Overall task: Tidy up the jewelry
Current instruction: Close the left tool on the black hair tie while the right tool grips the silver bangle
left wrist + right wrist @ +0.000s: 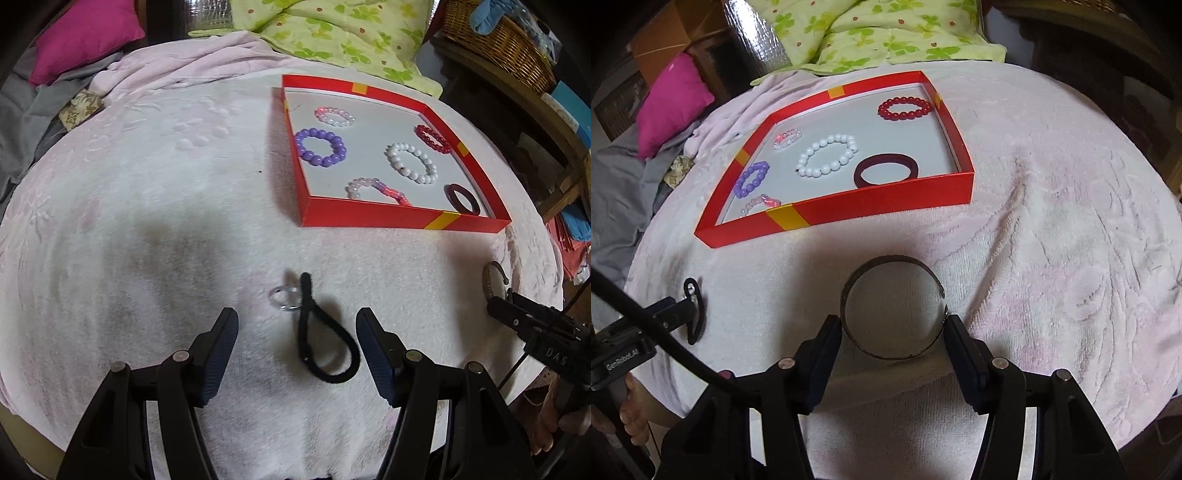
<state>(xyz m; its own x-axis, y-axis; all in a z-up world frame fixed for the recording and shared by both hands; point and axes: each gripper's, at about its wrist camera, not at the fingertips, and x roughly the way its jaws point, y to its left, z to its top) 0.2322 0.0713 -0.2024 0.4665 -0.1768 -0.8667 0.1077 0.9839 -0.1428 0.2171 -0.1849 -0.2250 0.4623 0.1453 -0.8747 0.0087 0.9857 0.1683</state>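
Your right gripper (892, 328) clamps the stiff, springy metal cuff bangle (892, 306) across its rim; left gripper (297, 325) gapes over the limp hair tie (325, 339).

You are seeing "DAS" in pale letters on the right gripper (499, 309) body, and "GenRobot.AI" showing on the left gripper (687, 311) body.
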